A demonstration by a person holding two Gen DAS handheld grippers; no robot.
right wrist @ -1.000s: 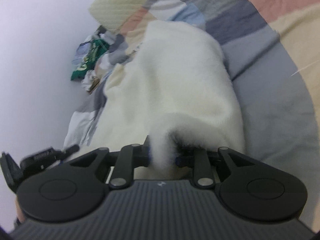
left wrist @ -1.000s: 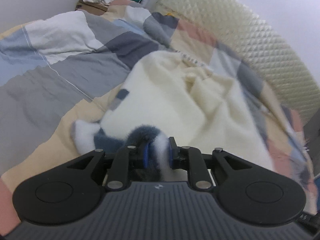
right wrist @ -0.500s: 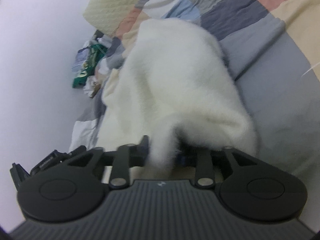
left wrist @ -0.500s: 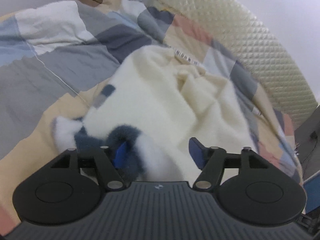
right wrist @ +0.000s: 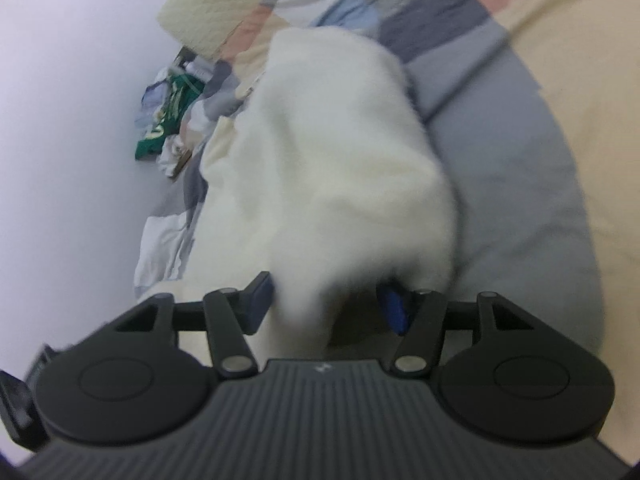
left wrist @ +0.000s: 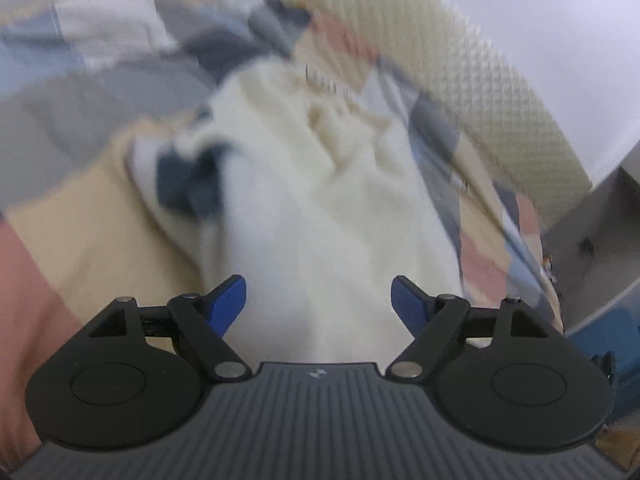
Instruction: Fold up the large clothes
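the left tongs point(left wrist: 319, 300) are opening, jaws wide, the fluffy cream garment point(left wrist: 320, 200) lying between the blue pads point(left wrist: 228, 300) untouched. the right tongs point(right wrist: 326, 304) are opening too, a cream fold loose between them. the garment lies bunched on the patchwork quilt point(right wrist: 520, 160) of the bed, with a quilted headboard point(left wrist: 460, 60) beyond.

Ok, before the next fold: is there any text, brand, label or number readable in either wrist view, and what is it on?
No text can be read in either view.
Dark marks on the cream garment's label: text-like, too blurred to read.
Print on the green item in the pile by the wall: too small and blurred.
Small emblem on the left hand-held gripper's body: a symbol, no letters.
Same emblem on the right hand-held gripper's body: no letters.
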